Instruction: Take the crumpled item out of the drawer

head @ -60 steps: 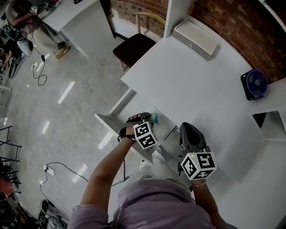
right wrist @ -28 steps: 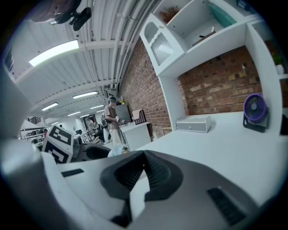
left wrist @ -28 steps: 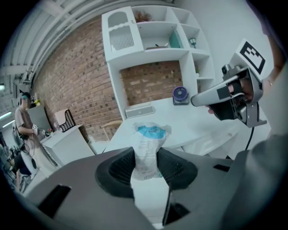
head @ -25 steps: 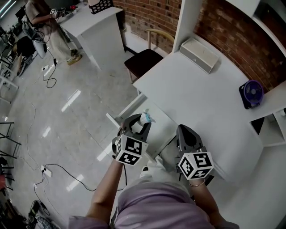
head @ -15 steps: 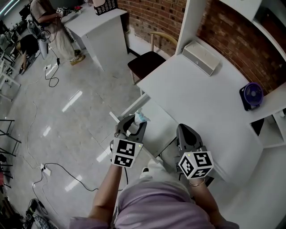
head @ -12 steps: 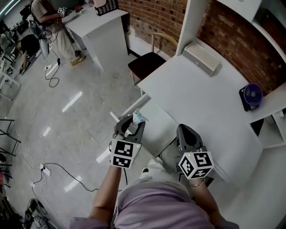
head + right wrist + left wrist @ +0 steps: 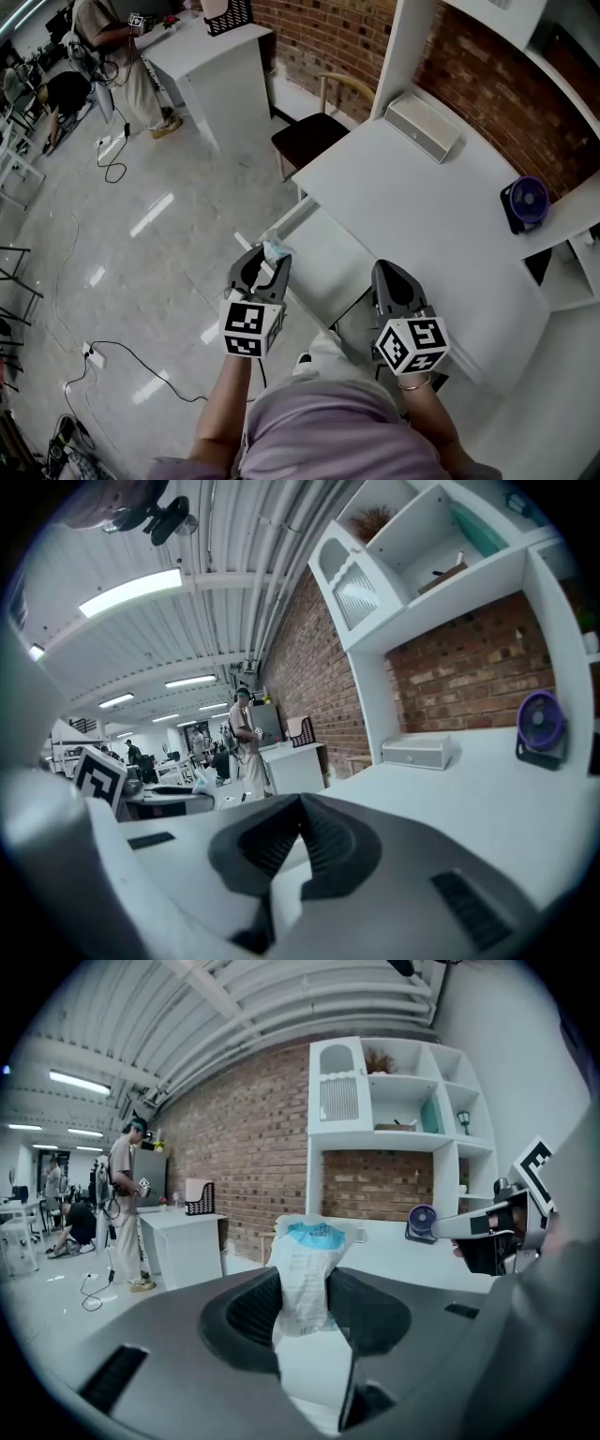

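Counting outward from the middle, I see one crumpled item (image 7: 275, 249), a white wrapper with a blue top, pinched between the jaws of the left gripper (image 7: 264, 270). In the left gripper view the crumpled item (image 7: 305, 1279) fills the gap of the left gripper (image 7: 314, 1302), both pads pressed on it and its blue end poking above them. In the head view it sits left of centre, at the front edge of the one open drawer (image 7: 328, 258) and held up out of it. The second of the two grippers, the right gripper (image 7: 394, 281), is lower right of centre. In its own view the right gripper (image 7: 298, 827) has its jaws together with nothing in them. Further out I count one white desk (image 7: 412, 206), with one white box (image 7: 424, 124) and one purple fan (image 7: 525, 202) on it toward the upper right. There is also one chair (image 7: 309, 139) at top centre and one person (image 7: 117, 42) standing in the upper left corner. In the earliest frame the left gripper was down inside the drawer; it has since lifted out and drifted toward the lower left, carrying the item along, while the right gripper has barely shifted
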A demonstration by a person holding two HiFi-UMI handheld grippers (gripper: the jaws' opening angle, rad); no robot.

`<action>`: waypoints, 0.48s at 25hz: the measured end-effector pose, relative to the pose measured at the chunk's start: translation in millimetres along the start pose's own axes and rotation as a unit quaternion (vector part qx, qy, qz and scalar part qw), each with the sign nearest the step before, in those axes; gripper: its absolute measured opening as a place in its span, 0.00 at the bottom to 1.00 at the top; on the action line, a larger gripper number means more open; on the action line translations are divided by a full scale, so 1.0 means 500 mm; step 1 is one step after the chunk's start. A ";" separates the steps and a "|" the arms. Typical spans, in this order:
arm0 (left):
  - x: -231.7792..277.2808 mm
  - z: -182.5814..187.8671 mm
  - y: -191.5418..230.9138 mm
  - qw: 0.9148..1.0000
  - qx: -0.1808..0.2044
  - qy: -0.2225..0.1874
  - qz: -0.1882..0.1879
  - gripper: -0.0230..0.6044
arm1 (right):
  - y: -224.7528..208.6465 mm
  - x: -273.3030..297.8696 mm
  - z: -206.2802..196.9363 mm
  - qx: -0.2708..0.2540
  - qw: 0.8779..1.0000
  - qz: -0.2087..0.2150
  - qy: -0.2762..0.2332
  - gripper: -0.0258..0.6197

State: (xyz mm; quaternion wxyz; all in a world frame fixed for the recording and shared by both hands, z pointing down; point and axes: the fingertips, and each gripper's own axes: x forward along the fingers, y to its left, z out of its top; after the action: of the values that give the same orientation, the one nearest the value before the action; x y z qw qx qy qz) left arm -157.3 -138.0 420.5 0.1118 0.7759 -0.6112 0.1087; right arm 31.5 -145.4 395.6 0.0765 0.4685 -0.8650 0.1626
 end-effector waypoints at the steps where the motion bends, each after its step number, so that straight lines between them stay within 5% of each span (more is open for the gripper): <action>1: -0.006 0.001 0.003 1.000 -0.005 -0.001 0.003 0.28 | 0.002 -0.001 0.001 0.000 1.000 0.001 0.000 0.04; 12: -0.049 -0.004 0.020 0.999 -0.025 -0.020 0.027 0.28 | 0.015 -0.014 0.000 -0.006 1.000 0.004 -0.003 0.04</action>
State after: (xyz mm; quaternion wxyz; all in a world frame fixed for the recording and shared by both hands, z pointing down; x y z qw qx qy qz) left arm -172.5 -117.2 415.2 0.1157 0.7580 -0.6369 0.0805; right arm 29.1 -136.1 392.0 0.0756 0.4653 -0.8679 0.1563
